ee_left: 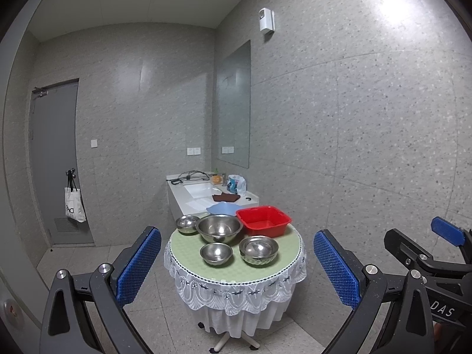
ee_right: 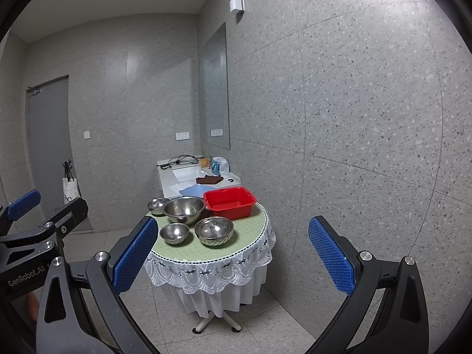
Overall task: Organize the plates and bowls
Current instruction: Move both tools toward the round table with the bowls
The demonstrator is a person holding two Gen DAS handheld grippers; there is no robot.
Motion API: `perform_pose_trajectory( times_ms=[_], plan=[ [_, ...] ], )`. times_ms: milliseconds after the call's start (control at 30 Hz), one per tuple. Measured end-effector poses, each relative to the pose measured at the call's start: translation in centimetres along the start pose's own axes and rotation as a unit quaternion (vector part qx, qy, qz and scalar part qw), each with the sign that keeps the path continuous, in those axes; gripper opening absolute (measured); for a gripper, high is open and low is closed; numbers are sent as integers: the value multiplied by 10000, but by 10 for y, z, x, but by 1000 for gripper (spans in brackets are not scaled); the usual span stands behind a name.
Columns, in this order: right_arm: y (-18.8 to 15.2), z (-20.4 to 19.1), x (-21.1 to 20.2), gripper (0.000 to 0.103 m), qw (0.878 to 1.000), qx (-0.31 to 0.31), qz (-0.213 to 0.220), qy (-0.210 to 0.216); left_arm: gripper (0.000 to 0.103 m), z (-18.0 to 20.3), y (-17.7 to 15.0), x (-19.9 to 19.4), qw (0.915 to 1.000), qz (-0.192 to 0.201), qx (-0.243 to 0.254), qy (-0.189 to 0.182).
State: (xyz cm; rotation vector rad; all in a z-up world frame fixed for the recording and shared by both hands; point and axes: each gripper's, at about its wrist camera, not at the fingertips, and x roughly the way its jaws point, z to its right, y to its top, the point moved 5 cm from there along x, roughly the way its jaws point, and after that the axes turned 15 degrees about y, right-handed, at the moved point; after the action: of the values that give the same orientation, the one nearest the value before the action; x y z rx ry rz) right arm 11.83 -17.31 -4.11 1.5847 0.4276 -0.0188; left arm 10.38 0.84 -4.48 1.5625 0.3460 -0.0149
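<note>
A small round table with a green top and white lace skirt holds several steel bowls: a large one, a small one behind it at left, a small one in front, and a steel bowl nested in a glass bowl. A red plastic basin stands at the back right. My left gripper and right gripper are both open and empty, held well short of the table.
A white sink counter stands behind the table with a blue plate, a brown cloth and a plastic bag. Speckled wall runs along the right. A grey door with a hanging tote bag is at left.
</note>
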Motion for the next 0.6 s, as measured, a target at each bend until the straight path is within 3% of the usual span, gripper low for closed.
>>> perform_pose_trajectory(
  times_ms=[300, 600],
  plan=[
    [-4, 4, 26, 103, 9997, -35, -152, 178, 102, 2, -6, 30, 9997, -175, -28, 148],
    [-3, -7, 101, 103, 9993, 12, -299, 227, 102, -14, 4, 123, 9995, -319, -9, 87]
  ],
)
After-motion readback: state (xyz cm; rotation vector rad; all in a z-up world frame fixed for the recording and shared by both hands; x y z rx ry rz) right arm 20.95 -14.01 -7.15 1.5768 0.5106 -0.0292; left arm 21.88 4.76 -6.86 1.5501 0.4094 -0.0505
